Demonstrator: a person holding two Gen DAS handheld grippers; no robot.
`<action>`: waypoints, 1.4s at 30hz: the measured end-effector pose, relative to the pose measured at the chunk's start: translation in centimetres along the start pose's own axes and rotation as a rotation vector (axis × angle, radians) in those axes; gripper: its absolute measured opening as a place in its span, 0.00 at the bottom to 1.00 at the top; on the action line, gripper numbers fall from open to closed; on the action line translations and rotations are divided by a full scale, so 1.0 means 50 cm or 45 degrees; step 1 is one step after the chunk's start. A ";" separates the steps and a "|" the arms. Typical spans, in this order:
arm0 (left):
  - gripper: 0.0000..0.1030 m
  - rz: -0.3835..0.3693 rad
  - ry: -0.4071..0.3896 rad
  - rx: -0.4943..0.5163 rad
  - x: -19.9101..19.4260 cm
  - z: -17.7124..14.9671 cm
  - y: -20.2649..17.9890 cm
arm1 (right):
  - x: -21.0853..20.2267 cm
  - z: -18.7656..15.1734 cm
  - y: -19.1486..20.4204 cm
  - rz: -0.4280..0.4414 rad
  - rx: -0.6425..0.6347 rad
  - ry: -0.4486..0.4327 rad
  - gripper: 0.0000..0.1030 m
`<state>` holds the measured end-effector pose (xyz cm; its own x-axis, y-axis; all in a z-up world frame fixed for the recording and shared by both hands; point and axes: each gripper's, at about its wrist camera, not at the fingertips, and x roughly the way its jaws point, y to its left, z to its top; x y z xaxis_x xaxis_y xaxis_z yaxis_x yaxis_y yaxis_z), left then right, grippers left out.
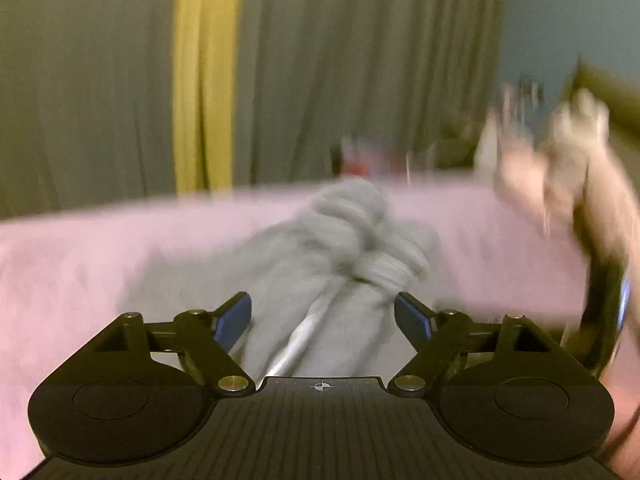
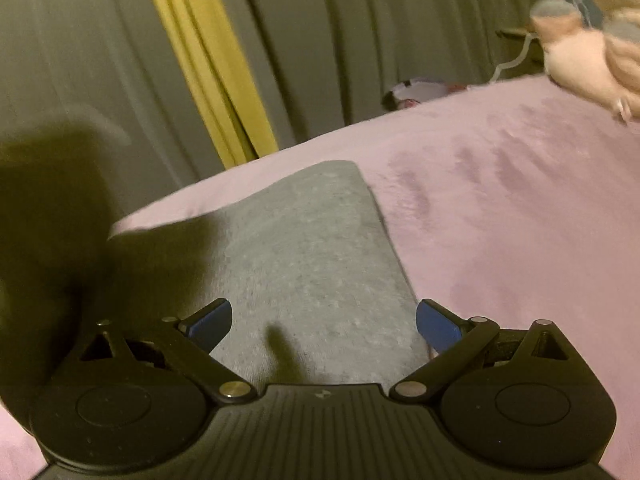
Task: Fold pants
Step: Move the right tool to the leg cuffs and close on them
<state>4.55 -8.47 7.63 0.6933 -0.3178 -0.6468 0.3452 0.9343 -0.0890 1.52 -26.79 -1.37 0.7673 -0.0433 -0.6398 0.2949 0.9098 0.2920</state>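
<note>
Grey pants [image 1: 320, 248] lie on a pink bedspread [image 1: 80, 272], bunched and ribbed at the far end, with a pale drawstring [image 1: 300, 340] running toward me. My left gripper [image 1: 323, 318] hovers over them, open, blue pads wide apart and nothing between them. In the right wrist view the grey pants [image 2: 312, 248] form a flat, smooth strip on the pink bedspread [image 2: 500, 220]. My right gripper [image 2: 325, 322] is open above the strip's near end, holding nothing. A dark blurred shape [image 2: 52, 220] covers the strip's left side.
Grey curtains [image 1: 340, 60] with a yellow strip [image 1: 204, 80] hang behind the bed. A blurred hand [image 1: 560, 184] with a black object is at the right. Plush toys [image 2: 580, 60] sit at the bed's far right corner. Small clutter [image 2: 416, 92] lies past the far edge.
</note>
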 end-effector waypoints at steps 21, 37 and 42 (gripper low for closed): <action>0.88 0.577 0.175 -0.940 -0.020 -0.144 0.365 | 0.044 -0.006 -0.034 0.538 0.404 0.328 0.96; 0.88 0.438 0.214 -1.022 0.002 -0.166 0.384 | 0.097 -0.050 0.003 0.457 0.727 0.307 0.51; 0.88 0.429 0.241 -1.007 0.011 -0.166 0.382 | 0.118 -0.045 -0.017 0.572 0.888 0.272 0.80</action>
<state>6.28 10.55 -0.70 0.5384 -0.0382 -0.8418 -0.4471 0.8338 -0.3238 4.51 -26.90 -6.99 0.7923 0.4027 -0.4584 0.3251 0.3570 0.8757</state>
